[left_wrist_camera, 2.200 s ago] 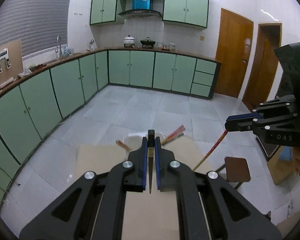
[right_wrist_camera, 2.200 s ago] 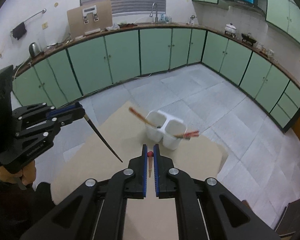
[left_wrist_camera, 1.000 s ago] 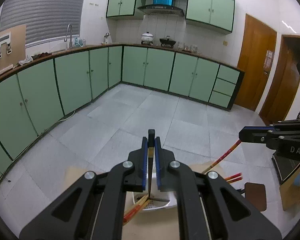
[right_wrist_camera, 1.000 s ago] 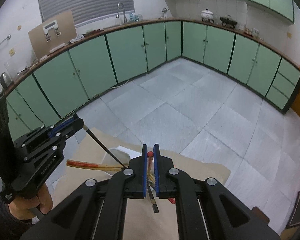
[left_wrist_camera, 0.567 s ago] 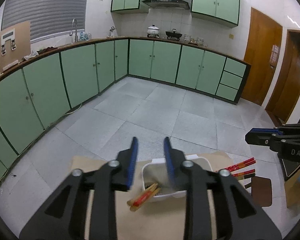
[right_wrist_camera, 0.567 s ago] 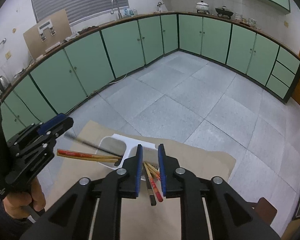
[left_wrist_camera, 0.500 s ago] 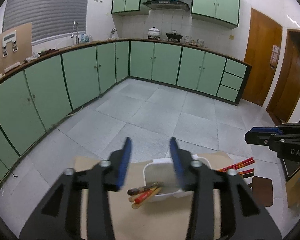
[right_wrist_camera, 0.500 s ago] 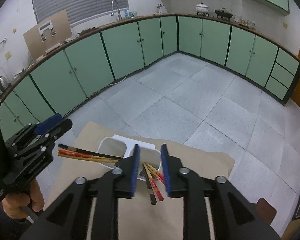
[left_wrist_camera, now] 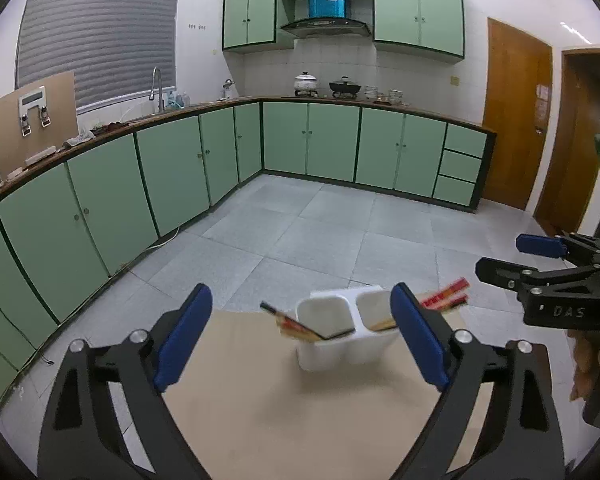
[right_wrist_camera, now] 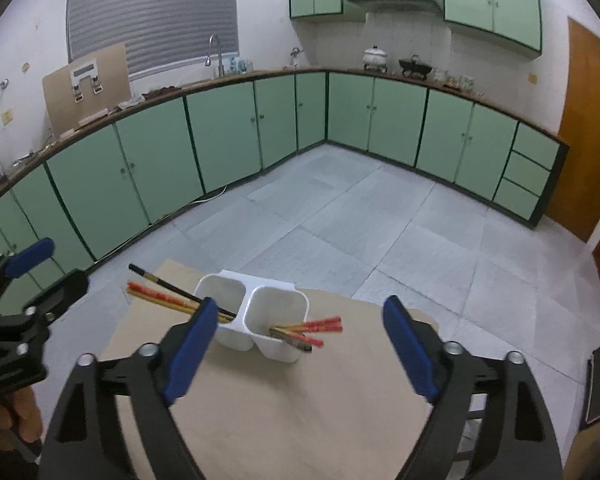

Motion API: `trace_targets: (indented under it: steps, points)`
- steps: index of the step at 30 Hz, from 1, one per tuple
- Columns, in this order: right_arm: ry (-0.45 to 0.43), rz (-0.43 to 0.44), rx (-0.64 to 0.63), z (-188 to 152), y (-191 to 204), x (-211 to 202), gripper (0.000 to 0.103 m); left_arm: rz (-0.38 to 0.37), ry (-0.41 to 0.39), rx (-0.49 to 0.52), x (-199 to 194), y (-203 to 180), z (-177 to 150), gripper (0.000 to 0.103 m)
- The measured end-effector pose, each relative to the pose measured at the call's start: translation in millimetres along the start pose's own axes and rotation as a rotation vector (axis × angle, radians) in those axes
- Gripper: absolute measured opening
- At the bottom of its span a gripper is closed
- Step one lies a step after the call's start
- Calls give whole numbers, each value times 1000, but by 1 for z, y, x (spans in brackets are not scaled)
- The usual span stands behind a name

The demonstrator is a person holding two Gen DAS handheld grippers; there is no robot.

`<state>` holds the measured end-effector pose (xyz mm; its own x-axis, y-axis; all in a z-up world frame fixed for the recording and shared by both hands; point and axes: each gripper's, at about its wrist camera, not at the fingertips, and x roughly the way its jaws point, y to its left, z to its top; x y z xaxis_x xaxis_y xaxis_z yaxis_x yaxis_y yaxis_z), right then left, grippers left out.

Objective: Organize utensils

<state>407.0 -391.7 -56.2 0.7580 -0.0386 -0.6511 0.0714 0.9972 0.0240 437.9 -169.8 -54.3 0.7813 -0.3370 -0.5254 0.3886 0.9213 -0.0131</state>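
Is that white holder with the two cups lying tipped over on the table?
No, the white two-cup holder stands upright on the table, with chopsticks leaning out of both cups.

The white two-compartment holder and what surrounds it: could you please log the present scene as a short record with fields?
holder: white two-compartment holder, upright on the tan tabletop
left compartment: chopsticks leaning out to the left, one black
right compartment: chopsticks leaning out to the right, red ends
left gripper: jaws opening, nothing between the pads
right gripper: jaws opening, nothing between the pads
loose utensils on table: none visible
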Motion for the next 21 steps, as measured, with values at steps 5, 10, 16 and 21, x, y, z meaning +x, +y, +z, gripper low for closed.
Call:
trace_targets:
  steps: [5,10,16,21]
  points:
    - [-42,-65,16,-27,4,-24,95,-1,-17,-13,-41,0,-23,93]
    - [-118,-127,45,-63,13,-62,97,6,-18,-6,-81,-2,-56,93]
    - [-185,-212,77,-123,29,-114,97,64,-54,-30,-143,0,-93,97]
    - [-249,-198,67,-173,39,-167,97,113,-85,-18,-205,-11,-130,98]
